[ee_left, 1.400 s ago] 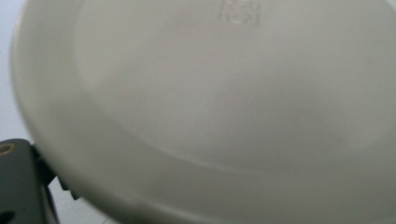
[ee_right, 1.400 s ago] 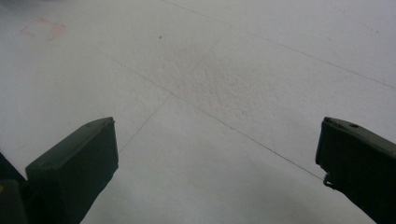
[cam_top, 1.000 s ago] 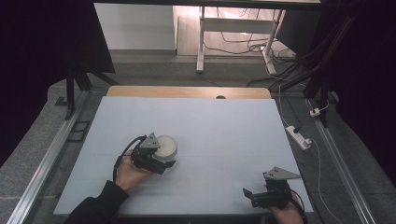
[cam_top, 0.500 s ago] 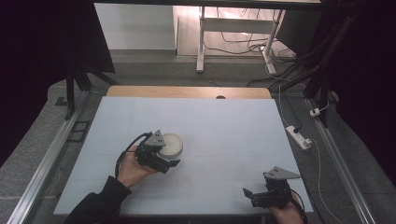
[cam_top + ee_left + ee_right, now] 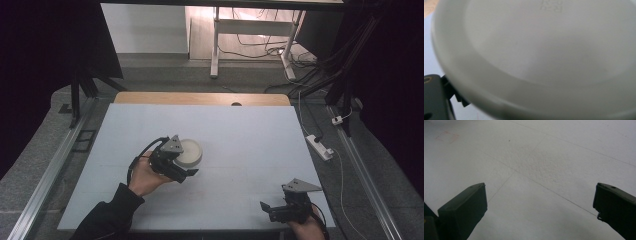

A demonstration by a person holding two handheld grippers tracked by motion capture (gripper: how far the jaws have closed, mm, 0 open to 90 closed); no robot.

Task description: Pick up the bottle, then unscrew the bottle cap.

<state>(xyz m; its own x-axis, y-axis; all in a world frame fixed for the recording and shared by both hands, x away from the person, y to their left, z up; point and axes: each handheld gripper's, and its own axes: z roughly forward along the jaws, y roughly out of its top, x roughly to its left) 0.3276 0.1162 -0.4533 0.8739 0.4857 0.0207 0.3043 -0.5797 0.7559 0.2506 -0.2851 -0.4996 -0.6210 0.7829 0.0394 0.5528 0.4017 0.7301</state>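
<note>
The left gripper (image 5: 187, 172) sits over the middle-left of the pale grey-white table top (image 5: 250, 130), gripped by a hand in a dark sleeve that reaches in from the near edge, and it is right up against the round, shallow white plastic bowl (image 5: 190, 152). In the high view the black jaws point toward the right and lie along the near side of the bowl, the grey three-cornered plate on the gripper overlapping the bowl's left rim. From the left gripper view the white plastic bowl (image 5: 544, 50) looms huge and blurred, its rim curving across the bottom, with faint moulded characters near the top edge; one dark jaw pokes out at the bottom left, beside the rim, and the other jaw is hidden behind the bowl. Whether these jaws are pinching the rim or merely resting against it, I cannot tell; the gap between them is not shown. Over at the near right corner of the table, the right gripper (image 5: 277, 209) rests low in the person's other hand, well apart from the bowl, jaws pointing left. The right gripper view settles its state: the two black jaws stand far apart, one at the lower left and one at the far right, with nothing but bare, faintly lined table surface (image 5: 536, 170) between them. Spread wide, holding nothing, touching nothing.
</note>
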